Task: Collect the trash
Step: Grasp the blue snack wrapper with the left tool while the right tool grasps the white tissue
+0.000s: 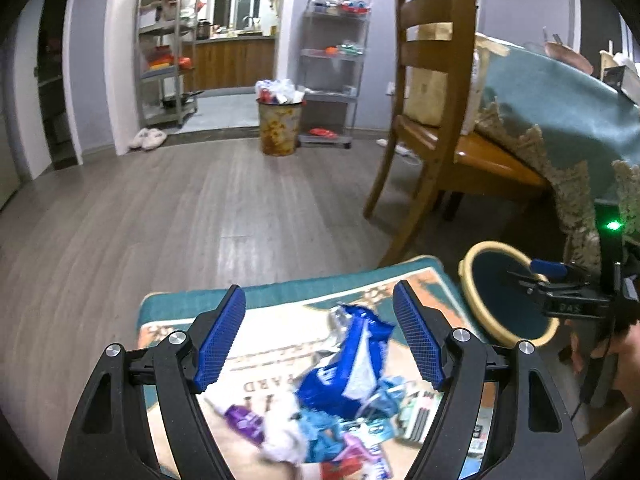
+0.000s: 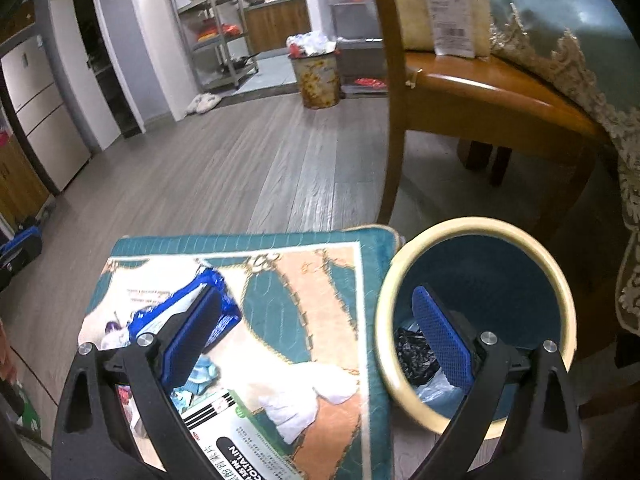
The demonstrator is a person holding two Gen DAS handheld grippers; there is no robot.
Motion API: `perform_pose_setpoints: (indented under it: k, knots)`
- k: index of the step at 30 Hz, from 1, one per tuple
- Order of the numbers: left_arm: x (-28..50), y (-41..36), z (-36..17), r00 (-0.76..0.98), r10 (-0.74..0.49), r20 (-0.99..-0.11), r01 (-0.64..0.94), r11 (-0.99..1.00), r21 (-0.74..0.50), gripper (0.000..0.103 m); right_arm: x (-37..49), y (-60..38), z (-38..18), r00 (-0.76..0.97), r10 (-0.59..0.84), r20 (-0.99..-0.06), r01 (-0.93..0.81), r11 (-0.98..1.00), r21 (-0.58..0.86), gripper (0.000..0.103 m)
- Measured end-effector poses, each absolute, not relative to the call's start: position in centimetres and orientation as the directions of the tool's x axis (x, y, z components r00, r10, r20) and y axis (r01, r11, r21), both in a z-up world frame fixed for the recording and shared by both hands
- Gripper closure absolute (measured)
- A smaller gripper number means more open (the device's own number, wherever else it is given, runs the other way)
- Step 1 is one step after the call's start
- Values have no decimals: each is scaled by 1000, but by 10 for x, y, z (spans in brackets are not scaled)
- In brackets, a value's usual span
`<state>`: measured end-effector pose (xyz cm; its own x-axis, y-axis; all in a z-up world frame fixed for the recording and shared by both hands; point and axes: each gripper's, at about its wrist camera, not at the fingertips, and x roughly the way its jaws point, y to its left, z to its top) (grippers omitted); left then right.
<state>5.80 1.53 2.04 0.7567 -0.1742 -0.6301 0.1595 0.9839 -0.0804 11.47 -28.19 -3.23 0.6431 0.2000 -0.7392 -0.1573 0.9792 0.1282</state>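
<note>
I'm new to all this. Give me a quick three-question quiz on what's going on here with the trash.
1. True or false: the left tool is clamped on the blue wrapper.
2. Where does the round bin stand relative to the mat in the right wrist view: A) on it, B) beside its right edge, C) far off by the kitchen?
3. What already lies inside that bin?

Key
1. False: its jaws stand open above the pile.
2. B.
3. Crumpled black material and some clear plastic.
</note>
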Motion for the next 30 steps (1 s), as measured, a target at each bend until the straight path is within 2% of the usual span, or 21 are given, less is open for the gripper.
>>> perform_pose_setpoints:
  k: [11,18,24,26,28,30]
  knots:
    - [67,10,-27,693,-130,-709,160,987,-25,25,102,-269,-70,569,189,-801,-154,980,122,9]
    - [79,4,-49,641,-134,-756,165,986,-35,25,99,-261,-87,538,173,-825,-204,976,72,9]
    - [89,-3,-67,607,-140,-782,182,983,-35,25,101,-263,-104,503,177,-846,-188,978,93,9]
    - [93,-6,-70,605,-146,-783,188,981,-37,23,103,-262,-111,493,176,-852,-181,979,97,9]
    - [97,-9,-74,601,-133,-788,183,983,-26,16,105,-259,-118,479,172,-861,-176,979,98,9]
    - [102,-11,-80,590,-143,-795,190,981,-35,16,106,-255,-126,456,171,-873,-182,979,97,9]
